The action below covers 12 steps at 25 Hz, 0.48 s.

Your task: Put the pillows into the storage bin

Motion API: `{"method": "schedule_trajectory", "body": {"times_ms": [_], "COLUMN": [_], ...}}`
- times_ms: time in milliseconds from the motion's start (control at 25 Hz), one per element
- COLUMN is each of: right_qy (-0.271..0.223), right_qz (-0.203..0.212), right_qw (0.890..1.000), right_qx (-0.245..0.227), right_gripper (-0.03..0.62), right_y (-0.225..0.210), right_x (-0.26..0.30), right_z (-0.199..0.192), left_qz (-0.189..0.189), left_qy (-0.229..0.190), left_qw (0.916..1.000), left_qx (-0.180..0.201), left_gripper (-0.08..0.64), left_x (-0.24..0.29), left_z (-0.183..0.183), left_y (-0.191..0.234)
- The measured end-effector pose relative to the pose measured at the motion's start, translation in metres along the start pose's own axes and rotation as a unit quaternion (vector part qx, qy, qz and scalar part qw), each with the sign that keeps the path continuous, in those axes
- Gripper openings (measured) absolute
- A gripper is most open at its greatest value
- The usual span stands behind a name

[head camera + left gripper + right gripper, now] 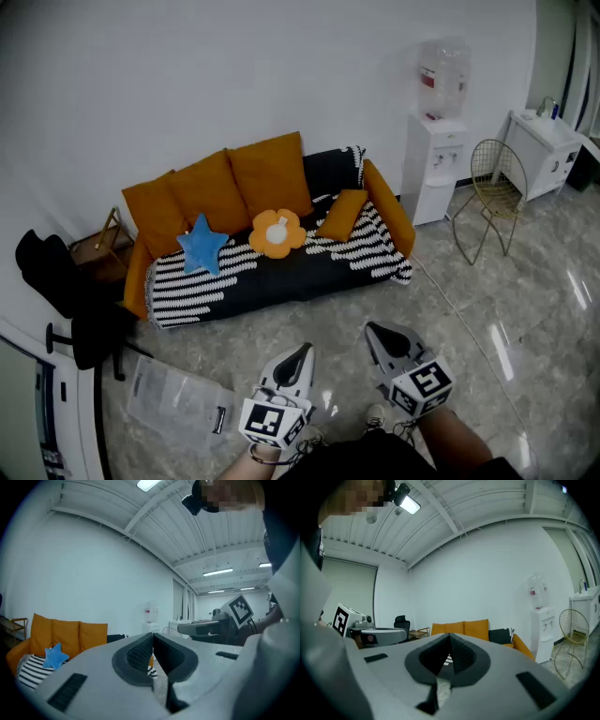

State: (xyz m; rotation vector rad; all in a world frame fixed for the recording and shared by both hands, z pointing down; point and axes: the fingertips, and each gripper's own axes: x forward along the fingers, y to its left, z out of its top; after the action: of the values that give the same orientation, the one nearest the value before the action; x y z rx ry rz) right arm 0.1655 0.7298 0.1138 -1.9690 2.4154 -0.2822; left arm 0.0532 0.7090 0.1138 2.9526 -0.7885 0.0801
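Both grippers held low over the marble-look floor [525, 309], side by side, pointing level toward the sofa [387, 208] and well short of it. Left gripper [302, 350] – jaws pressed together, nothing between the pads. Right gripper [373, 330] – jaws likewise closed tip to tip and empty. The pillows all lie on the sofa seat, on a black-and-white striped throw [202, 288]: a blue star pillow [202, 244] toward the left end, a flower-shaped pillow [277, 233] in orange with a pale centre near the middle, and an oblong orange pillow [341, 215] leaning toward the right armrest. Three large orange back cushions [225, 187] stand upright behind them against the wall. To the right of the sofa stands a white water dispenser [433, 159] with its bottle on top, and beyond it a gold wire chair [492, 183]. A black office chair [66, 291] sits off the sofa's left end. A flat clear plastic bag [173, 398] lies on the floor just left of the left gripper.
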Motion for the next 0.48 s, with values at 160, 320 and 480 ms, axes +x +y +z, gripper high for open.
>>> {"method": "schedule_trajectory", "body": {"times_ms": [160,320,480], "right_qy": [-0.002,-0.008,-0.015], "right_qz": [0.001,0.002,-0.005], "right_qw": [1.000,1.000,1.000], "right_qx": [0.003,0.003,-0.009], "right_gripper": [0.003,0.003,0.004], "right_y": [-0.005,-0.009,-0.017], "right_x": [0.002,0.001,-0.001], "right_z": [-0.001,0.003,0.004], "left_qz": [0.001,0.005,0.007], "left_qy": [0.000,-0.001,-0.006], "left_qw": [1.0000,1.0000,1.0000], "left_qx": [-0.002,-0.001,-0.003], "left_gripper": [0.006,0.006,0.008], "left_x": [0.005,0.010,0.015], "left_z": [-0.001,0.000,-0.001], "left_y": [0.001,0.000,-0.003]}}
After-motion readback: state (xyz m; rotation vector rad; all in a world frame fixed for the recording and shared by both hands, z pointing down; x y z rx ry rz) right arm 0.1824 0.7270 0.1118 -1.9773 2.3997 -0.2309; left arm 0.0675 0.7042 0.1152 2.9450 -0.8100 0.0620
